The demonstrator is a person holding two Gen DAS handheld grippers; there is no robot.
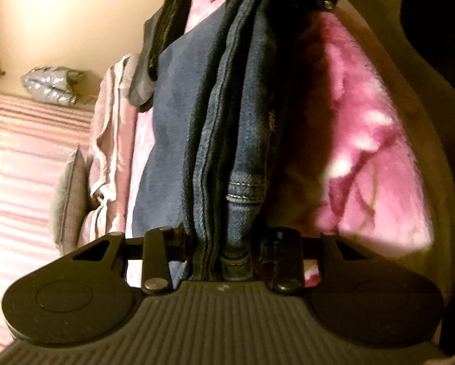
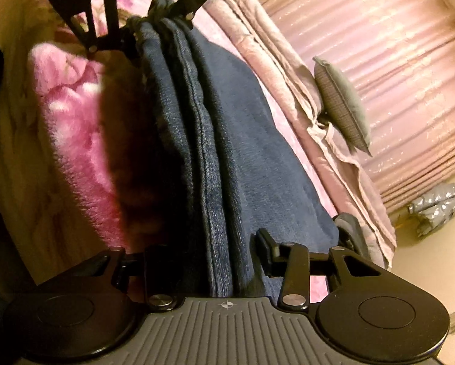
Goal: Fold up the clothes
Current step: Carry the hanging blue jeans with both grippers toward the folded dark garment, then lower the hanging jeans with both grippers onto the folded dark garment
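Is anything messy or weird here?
Nothing looks broken or spilled. The jeans are bunched in thick layers, stretched between the left tool and the right tool, not lying flat. A shiny silver bag sits crumpled on the floor beside the bed.

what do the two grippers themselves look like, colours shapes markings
Both the left gripper and the right gripper are matte black, with slim linkage bars joined by silver rivets and a round disc on each side. Each has a grey ribbed plate at its base; the right one shows a small crosshair mark. No cables or sleeves show.
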